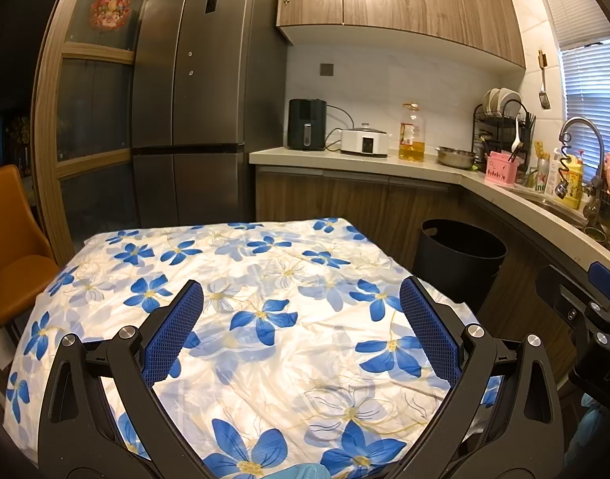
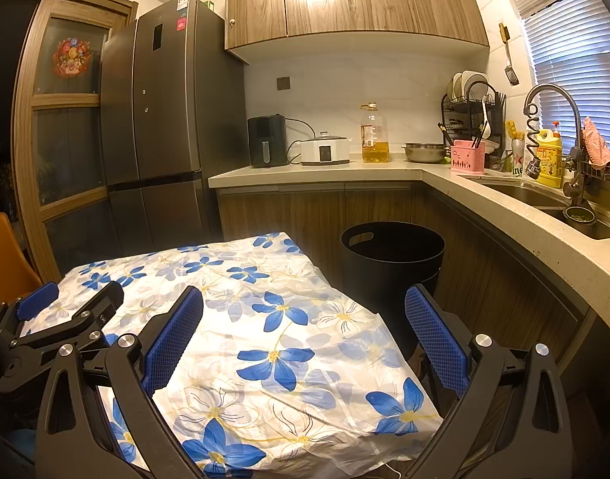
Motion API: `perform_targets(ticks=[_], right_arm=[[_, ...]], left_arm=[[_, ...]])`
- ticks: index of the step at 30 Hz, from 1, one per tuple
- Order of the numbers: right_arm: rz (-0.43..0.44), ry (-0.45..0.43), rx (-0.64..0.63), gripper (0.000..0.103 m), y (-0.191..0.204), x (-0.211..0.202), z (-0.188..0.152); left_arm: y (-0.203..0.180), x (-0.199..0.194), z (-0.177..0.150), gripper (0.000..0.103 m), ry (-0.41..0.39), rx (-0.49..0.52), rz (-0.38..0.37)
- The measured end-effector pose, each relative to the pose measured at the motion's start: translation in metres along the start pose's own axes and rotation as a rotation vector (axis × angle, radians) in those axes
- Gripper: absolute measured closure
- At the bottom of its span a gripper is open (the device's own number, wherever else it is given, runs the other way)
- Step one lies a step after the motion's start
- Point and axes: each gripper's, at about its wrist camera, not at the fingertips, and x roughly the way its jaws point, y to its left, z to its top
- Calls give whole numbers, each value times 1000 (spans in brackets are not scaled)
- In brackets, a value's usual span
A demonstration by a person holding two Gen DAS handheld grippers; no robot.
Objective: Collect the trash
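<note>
I see no loose trash on the counter (image 1: 265,263), which is covered by a wrinkled white cloth (image 2: 289,319) printed with blue flowers. The task's thing in sight is the black bin (image 2: 388,263): round, matte, with a cut-out handle near its rim, standing on the floor just off the counter's far right corner, against the wooden cabinets. I cannot see into its bottom.

My left claw (image 1: 301,323) is spread wide over the counter's near half, holding nothing; its blue pads (image 1: 177,331) are ribbed like mesh. My right claw (image 2: 305,331) is equally wide apart and empty, above the near right edge.

Only the right view shows the steel sink (image 2: 544,195) basin; the left view catches more of the orange chair (image 1: 13,255) at the left edge.
</note>
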Motion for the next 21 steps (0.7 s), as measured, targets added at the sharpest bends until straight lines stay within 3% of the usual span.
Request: perform_targets(ticks=[21], right_arm=[[-2,-2,0,6,1,1,0]], left_arm=[[0,0,2,6,-2,-1,-3]])
